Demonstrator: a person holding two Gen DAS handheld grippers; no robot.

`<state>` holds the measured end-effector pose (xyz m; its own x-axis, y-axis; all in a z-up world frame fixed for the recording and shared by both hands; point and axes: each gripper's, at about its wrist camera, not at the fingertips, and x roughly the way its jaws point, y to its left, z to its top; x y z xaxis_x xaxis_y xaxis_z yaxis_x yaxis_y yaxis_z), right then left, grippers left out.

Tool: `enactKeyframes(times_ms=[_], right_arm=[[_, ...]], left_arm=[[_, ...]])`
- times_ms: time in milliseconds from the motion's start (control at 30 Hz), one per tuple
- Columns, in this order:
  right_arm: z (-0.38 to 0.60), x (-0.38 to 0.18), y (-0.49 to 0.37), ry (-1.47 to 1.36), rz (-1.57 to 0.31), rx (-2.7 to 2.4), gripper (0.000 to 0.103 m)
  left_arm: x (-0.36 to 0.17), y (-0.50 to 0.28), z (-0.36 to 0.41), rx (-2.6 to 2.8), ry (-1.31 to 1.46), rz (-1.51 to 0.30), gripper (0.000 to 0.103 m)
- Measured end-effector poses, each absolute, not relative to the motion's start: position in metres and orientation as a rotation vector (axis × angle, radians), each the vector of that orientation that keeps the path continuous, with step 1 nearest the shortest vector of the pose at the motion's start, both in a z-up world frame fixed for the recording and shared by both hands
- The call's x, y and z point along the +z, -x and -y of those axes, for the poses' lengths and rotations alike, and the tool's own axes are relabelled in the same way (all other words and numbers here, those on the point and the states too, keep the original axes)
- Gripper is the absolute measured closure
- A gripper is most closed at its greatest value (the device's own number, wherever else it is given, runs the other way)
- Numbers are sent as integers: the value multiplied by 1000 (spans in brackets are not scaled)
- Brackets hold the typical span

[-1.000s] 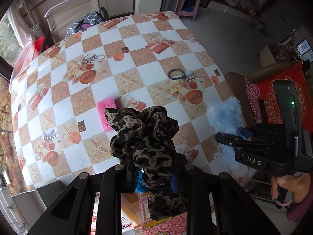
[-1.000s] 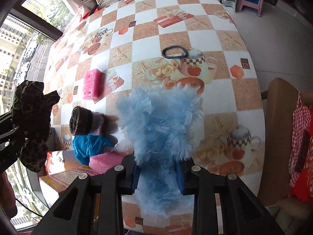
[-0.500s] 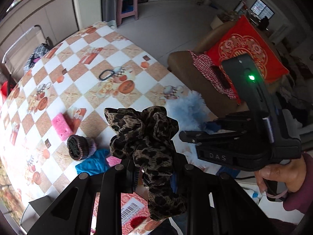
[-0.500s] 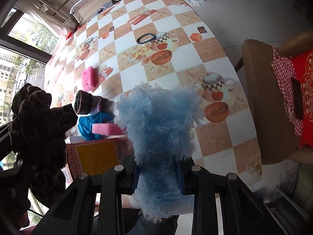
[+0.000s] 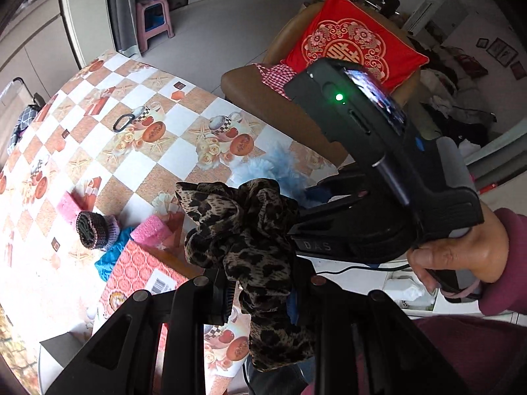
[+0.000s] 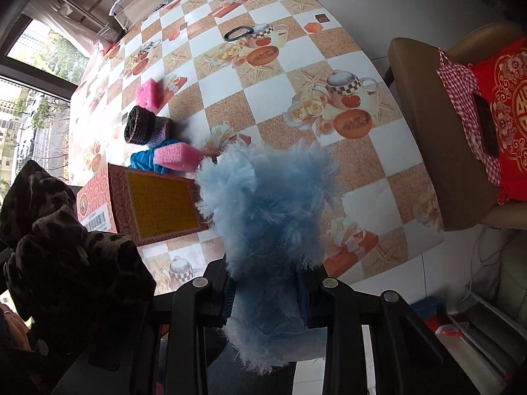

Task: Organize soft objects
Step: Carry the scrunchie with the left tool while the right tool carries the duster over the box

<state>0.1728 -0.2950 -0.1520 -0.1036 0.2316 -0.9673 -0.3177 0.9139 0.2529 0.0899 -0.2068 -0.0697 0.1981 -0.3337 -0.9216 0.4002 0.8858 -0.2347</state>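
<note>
My left gripper [image 5: 260,293] is shut on a leopard-print scrunchie [image 5: 243,230], held in the air off the table's near edge; the scrunchie also shows at the left of the right wrist view [image 6: 66,247]. My right gripper [image 6: 266,299] is shut on a fluffy light-blue scrunchie [image 6: 270,204], also above the near edge; its fluff shows behind the leopard one in the left wrist view [image 5: 263,168]. On the table lie a knitted brown-and-purple roll [image 6: 143,126], a blue cloth [image 6: 141,161] and two pink sponges [image 6: 174,159] [image 6: 148,93].
A red patterned box [image 6: 154,207] lies near the table's front edge beside the soft items. A black ring [image 6: 237,33] lies farther back on the checkered tablecloth [image 6: 263,75]. A brown chair [image 6: 428,125] with a red cushion [image 6: 507,105] stands to the right.
Both grippers have pulled back and up from the table, still holding their scrunchies. The red box has come into view, and the right gripper now sits close beside the left.
</note>
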Motion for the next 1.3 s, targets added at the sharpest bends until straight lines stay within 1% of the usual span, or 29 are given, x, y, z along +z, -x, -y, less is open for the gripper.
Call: enactKeyframes(times_ms=[333, 567, 700, 1000, 1300], right_arm=[[268, -151, -127, 149, -1648, 569, 71], [228, -154, -98, 263, -1666, 711, 71], [198, -155, -80, 375, -1668, 828, 71], [125, -144, -36, 649, -1597, 1104, 71], [56, -122, -24, 671, -1529, 1236, 71]], left_arm=[[-72, -35, 167, -489, -54, -1288, 76], [-81, -4, 109, -351, 84, -1304, 76], [-86, 12, 72, -237, 184, -1305, 76], [-90, 56, 0, 37, 330, -1265, 76], [-93, 101, -61, 321, 451, -1230, 76]])
